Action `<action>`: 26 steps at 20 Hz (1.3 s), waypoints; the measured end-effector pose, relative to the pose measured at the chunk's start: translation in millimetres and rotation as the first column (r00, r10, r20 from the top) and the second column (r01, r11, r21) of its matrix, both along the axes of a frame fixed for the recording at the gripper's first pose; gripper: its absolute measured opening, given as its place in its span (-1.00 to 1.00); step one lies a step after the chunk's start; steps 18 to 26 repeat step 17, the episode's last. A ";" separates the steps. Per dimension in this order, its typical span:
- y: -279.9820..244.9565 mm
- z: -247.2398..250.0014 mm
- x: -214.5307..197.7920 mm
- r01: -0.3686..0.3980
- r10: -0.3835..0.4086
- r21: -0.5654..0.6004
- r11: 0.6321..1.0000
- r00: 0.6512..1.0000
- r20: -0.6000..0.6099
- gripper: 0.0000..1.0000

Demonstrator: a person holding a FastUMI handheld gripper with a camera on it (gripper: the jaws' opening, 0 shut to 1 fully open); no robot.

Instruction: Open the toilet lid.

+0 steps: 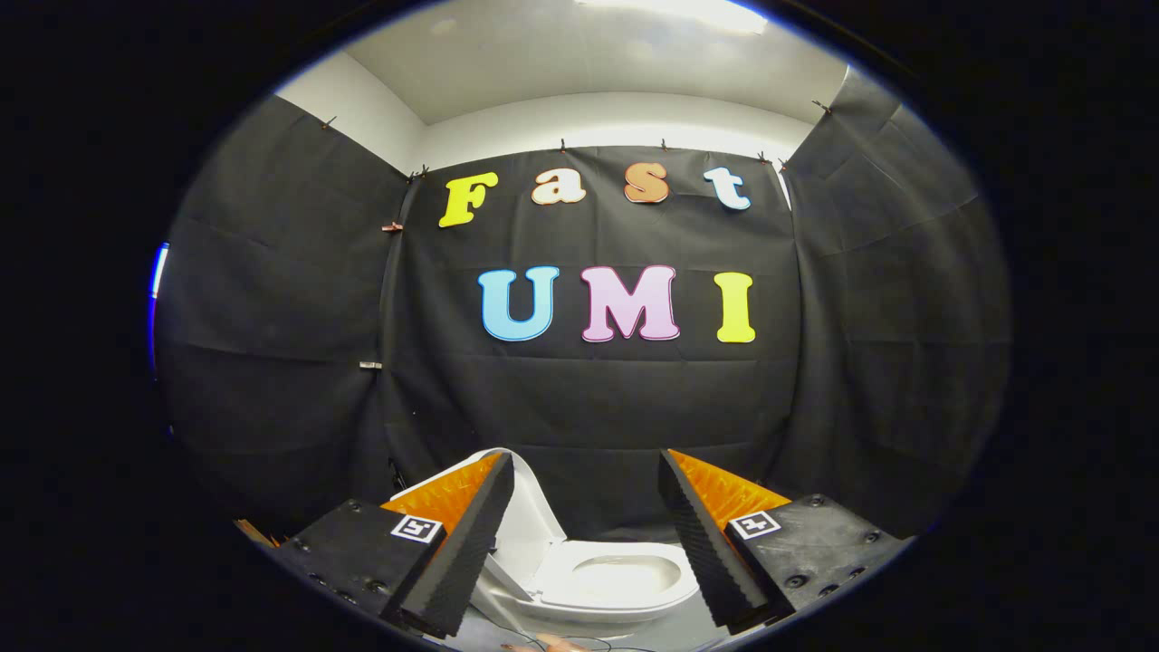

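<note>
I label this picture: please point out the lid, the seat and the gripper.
lid [532, 507]: gripper view, inner face, raised.
seat [675, 593]: gripper view, right rim.
gripper [586, 471]: gripper view, the gap between its open fingers.

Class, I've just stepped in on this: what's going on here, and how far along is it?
A person is working a handheld two-finger claw in a booth hung with black cloth. Beyond its fingers, which stand wide apart and grip nothing, sits a white ceramic toilet. Its white lid already stands raised, leaning to one side of the bowl, and the seat ring is exposed. So the lid looks open.
</note>
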State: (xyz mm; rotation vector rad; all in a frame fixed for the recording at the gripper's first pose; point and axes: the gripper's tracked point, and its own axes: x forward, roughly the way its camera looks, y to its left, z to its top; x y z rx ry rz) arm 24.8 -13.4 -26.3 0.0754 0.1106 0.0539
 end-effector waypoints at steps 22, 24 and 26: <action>7.0 -1.7 0.1 -0.007 0.006 -0.017 1.000 1.000 -0.009 0.98; 7.0 -1.7 0.1 -0.007 0.006 -0.017 1.000 1.000 -0.009 0.98; 7.0 -1.7 0.1 -0.007 0.006 -0.017 1.000 1.000 -0.009 0.98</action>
